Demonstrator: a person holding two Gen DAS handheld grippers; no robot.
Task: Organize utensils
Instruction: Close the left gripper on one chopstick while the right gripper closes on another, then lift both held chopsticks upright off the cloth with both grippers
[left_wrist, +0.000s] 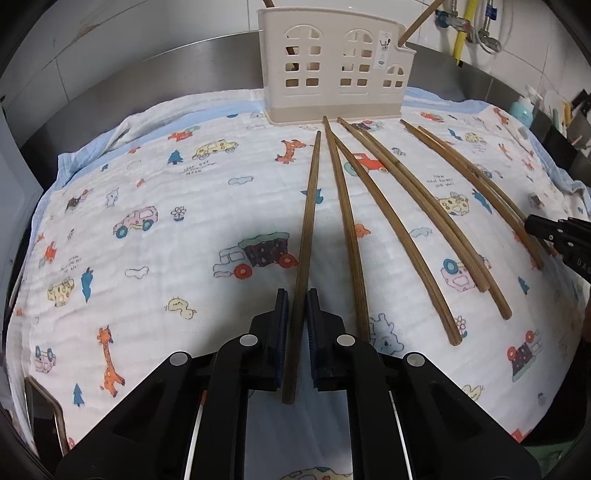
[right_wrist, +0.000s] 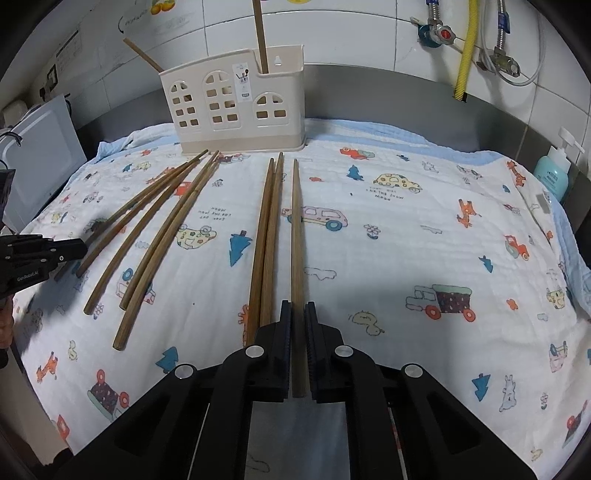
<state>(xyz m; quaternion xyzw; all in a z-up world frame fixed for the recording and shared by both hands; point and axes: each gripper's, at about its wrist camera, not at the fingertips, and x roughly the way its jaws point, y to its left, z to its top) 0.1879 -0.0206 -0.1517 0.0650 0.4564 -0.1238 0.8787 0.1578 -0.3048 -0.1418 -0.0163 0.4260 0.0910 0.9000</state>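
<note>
- Fingers of the left gripper (left_wrist: 294, 306) are closed on the near end of one brown chopstick (left_wrist: 308, 221); its butt end pokes out behind the pads, and the rest runs away from the camera toward the holder.
- Right gripper (right_wrist: 298, 317) is likewise clamped on the near end of another chopstick (right_wrist: 296, 229), the rightmost of the row, whose tip also points at the holder.
- Whether either held stick is lifted off the cloth or lying on it cannot be told.
- Other chopsticks lie on the cloth, long axes fanned toward the holder: in the right wrist view a touching pair (right_wrist: 266, 229) sits just left of the held stick, and further left a looser group (right_wrist: 162, 229) crosses or overlaps near the far tips.
- Leftmost sticks in that view are partly hidden behind the other gripper's black tip, so the count is uncertain.
- Cream utensil holder (right_wrist: 236, 107), with window-shaped cutouts, stands upright at the cloth's far edge; two sticks (right_wrist: 260, 33) already stand in it, their tops cut off by the frame.
- Cartoon-print cloth (right_wrist: 424, 240) covers the counter; a steel backsplash, white tiles and a teal bottle (right_wrist: 554, 173) lie beyond.
</note>
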